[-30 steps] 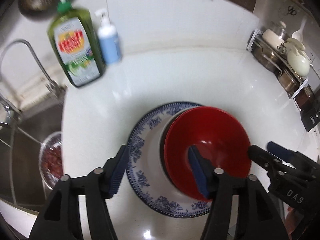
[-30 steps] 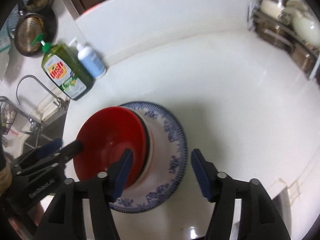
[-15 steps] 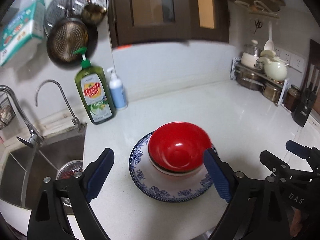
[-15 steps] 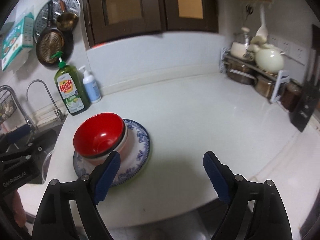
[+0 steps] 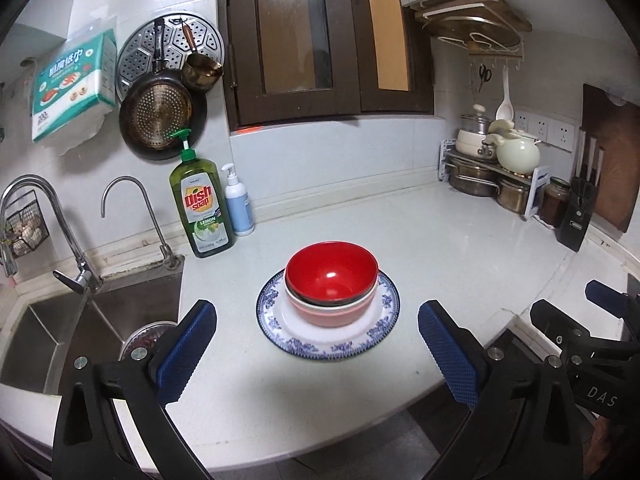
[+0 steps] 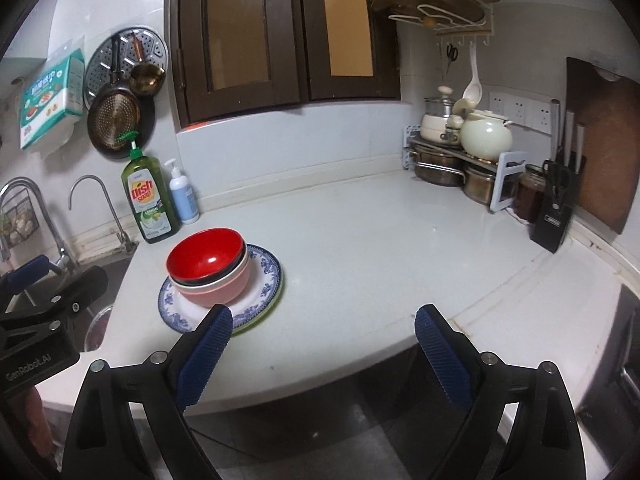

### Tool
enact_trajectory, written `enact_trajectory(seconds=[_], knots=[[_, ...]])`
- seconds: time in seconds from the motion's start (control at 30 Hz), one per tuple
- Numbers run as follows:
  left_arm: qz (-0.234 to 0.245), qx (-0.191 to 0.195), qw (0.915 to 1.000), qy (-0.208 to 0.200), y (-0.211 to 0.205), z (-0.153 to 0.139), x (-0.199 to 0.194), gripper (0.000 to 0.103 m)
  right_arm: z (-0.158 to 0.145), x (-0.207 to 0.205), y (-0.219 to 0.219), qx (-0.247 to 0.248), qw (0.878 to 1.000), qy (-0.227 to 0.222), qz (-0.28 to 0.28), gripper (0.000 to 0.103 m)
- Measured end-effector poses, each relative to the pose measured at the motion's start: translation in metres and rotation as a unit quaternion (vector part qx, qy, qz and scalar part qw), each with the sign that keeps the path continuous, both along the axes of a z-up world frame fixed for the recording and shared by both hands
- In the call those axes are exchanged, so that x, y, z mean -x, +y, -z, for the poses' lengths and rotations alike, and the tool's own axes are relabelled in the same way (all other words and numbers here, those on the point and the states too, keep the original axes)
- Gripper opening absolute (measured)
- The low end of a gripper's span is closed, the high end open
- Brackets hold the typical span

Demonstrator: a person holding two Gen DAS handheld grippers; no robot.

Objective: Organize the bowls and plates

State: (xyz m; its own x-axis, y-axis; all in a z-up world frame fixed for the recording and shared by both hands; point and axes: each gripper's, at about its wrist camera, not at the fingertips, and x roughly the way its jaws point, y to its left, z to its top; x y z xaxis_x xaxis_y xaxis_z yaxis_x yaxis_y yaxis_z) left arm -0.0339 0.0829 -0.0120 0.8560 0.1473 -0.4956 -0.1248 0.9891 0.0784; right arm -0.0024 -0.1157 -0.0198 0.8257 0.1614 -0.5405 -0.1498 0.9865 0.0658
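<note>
White countertop, steel sink, dark wooden window

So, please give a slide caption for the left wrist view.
Red bowl nested in stacked bowls on blue plate, open left tongs before it.

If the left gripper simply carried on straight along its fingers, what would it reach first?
Most likely the stacked bowls: the red bowl sits almost dead centre ahead of the open left gripper, nested on the blue-patterned plate. The plate's near rim may come first if the path runs low; depth is unclear.
</note>
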Motion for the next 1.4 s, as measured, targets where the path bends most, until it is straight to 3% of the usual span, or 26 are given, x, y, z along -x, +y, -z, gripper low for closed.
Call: enact_trajectory(seconds=[0.63, 1.4], knots=[[0.051, -0.014, 0.9984, -0.022, 0.007, -0.014, 0.056, 0.103, -0.02, 0.073, 0.016, 0.0, 0.998, -0.034, 0.062, 0.094], [0.073, -0.018, 0.9965, -0.037, -0.002, -0.022, 0.075, 0.103, -0.029, 0.101, 0.015, 0.005, 0.994, -0.048, 0.094, 0.094]])
